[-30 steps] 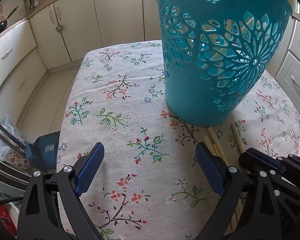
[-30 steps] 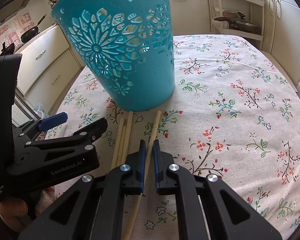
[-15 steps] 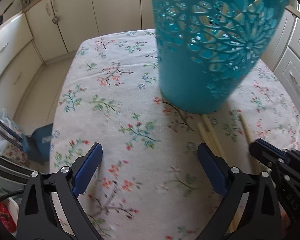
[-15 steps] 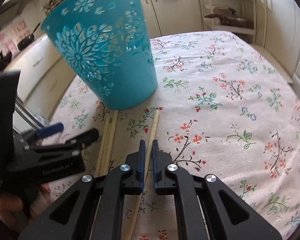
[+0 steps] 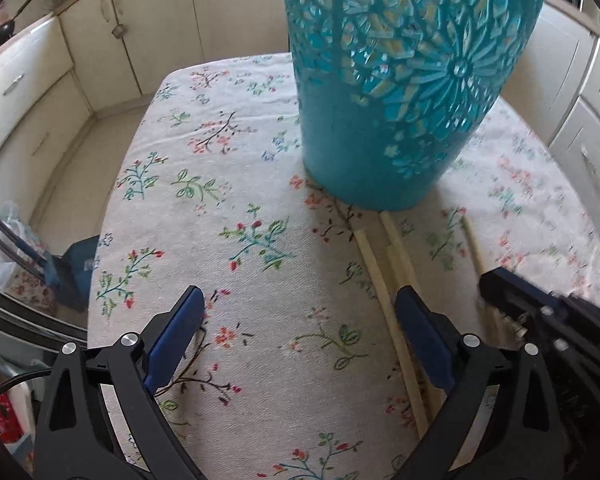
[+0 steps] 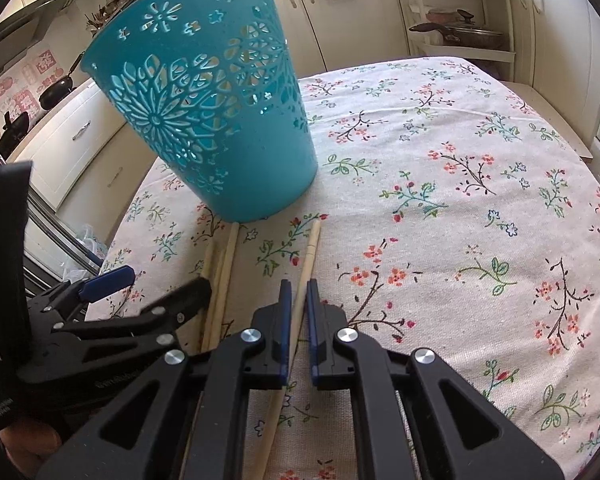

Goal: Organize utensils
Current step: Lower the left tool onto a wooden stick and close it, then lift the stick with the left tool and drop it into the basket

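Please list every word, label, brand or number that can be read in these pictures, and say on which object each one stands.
Left gripper, raised lettering on its black body: too blurred to read here.
Left gripper, small white vertical print at its lower edge: too small to read.
Pink wall stickers behind the pans: shapes only, no readable words.
Blue object on the floor, pale label: blurred, unreadable.
Teal basket, wooden chopsticks, floral tablecloth: no text.
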{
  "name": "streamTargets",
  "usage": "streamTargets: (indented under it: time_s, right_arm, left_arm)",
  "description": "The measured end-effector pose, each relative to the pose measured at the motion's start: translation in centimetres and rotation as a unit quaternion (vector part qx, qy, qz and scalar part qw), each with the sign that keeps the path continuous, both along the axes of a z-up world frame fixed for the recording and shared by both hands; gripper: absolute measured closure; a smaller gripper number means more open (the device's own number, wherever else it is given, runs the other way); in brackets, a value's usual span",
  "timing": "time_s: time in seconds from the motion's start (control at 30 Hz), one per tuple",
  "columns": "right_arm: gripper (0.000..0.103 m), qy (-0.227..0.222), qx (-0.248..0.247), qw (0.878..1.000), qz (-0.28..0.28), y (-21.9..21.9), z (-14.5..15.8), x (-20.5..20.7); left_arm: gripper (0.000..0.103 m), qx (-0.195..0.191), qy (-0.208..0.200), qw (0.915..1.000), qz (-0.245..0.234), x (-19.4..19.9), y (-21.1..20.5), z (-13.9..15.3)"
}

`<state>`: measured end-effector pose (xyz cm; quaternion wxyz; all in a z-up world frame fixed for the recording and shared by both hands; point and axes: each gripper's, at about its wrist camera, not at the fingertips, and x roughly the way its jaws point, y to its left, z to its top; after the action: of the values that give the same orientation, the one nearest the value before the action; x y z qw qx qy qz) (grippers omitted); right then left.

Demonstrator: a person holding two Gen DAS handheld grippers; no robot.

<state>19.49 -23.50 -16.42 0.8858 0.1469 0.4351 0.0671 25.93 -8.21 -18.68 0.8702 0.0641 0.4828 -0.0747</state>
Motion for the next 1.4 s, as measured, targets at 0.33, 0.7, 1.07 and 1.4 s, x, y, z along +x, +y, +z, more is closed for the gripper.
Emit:
streamTargets:
  time_s: [0.33, 0.7, 1.07, 1.4]
  right_arm:
    - [0.095, 0.000, 0.000, 1.000, 0.000, 0.0, 0.0, -0.1]
    - [0.094, 0.000, -0.001, 1.000, 0.000, 0.1, 0.0, 0.1]
    - [0.094, 0.000, -0.001, 1.000, 0.000, 0.1, 0.0, 0.2]
    - [0.093, -0.001, -0.001, 1.000, 0.000, 0.1, 0.0, 0.2]
  left_arm:
    - [0.025, -0.008, -0.014, 0.9998, -0.008, 0.0, -0.7, 0.2]
    - [0.093, -0.046, -0.026, 0.9984, -0.023, 0.5, 0.6, 0.6]
    - [0.098, -0.060, -0.003, 0.9956, -0.071, 0.3, 0.7, 1.6]
    - [0.098, -0.150, -0.078, 0.9802, -0.103, -2.1, 3.0, 13.4]
